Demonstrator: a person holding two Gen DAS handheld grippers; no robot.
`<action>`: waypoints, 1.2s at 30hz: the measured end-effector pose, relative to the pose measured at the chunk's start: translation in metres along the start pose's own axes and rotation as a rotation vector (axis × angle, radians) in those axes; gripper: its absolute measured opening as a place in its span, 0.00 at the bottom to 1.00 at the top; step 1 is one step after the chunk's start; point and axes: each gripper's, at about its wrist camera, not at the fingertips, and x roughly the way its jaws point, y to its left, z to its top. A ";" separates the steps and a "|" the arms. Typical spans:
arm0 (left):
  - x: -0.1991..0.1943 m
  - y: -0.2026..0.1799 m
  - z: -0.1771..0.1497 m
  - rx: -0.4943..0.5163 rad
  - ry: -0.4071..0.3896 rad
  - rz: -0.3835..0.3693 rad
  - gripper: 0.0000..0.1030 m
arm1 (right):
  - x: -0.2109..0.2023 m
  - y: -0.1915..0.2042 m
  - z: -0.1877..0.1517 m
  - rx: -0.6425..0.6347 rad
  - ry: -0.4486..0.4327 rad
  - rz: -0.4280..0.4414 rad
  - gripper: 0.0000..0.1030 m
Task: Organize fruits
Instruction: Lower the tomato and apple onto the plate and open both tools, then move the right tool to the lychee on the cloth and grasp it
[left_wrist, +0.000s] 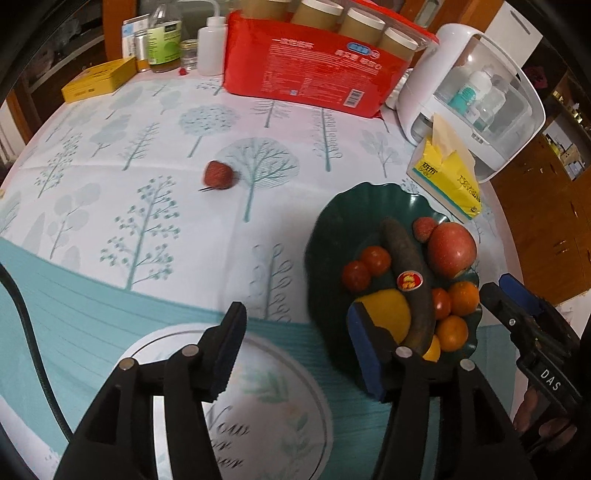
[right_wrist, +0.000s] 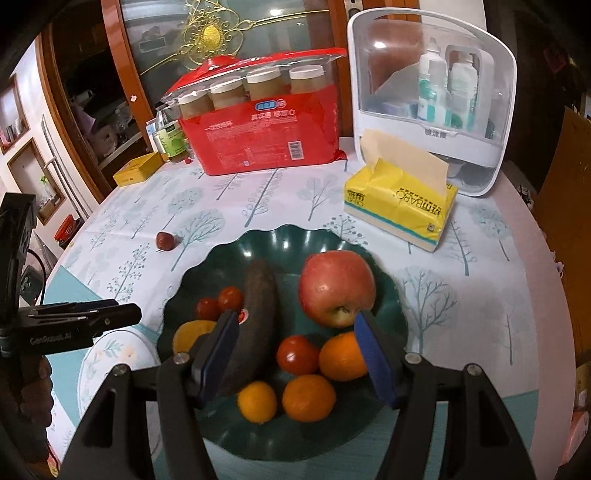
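While both hover empty, left gripper (left_wrist: 297, 349) and right gripper (right_wrist: 295, 354) stand spread above the bowl (right_wrist: 258, 247).

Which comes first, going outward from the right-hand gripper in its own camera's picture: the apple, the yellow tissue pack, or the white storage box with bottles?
From the right gripper:
1. Apple, in the green plate just past the fingertips, right of centre.
2. Yellow tissue pack, on the tablecloth beyond the plate, to the right.
3. White storage box, behind the tissues at the table's far edge.

A home dining room: a tree-patterned tablecloth (right_wrist: 258, 206), a tissue pack (right_wrist: 400, 206) and a glass-fronted wooden cabinet (right_wrist: 207, 48) at the far side.
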 end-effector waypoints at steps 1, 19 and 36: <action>-0.002 0.004 -0.001 -0.002 0.001 0.002 0.55 | -0.001 0.003 -0.001 0.002 0.002 0.001 0.64; -0.049 0.089 -0.003 0.043 -0.016 0.031 0.64 | -0.007 0.097 -0.006 0.034 -0.007 -0.002 0.64; -0.087 0.208 0.026 0.015 -0.041 0.128 0.81 | 0.052 0.191 0.038 0.027 -0.052 -0.019 0.64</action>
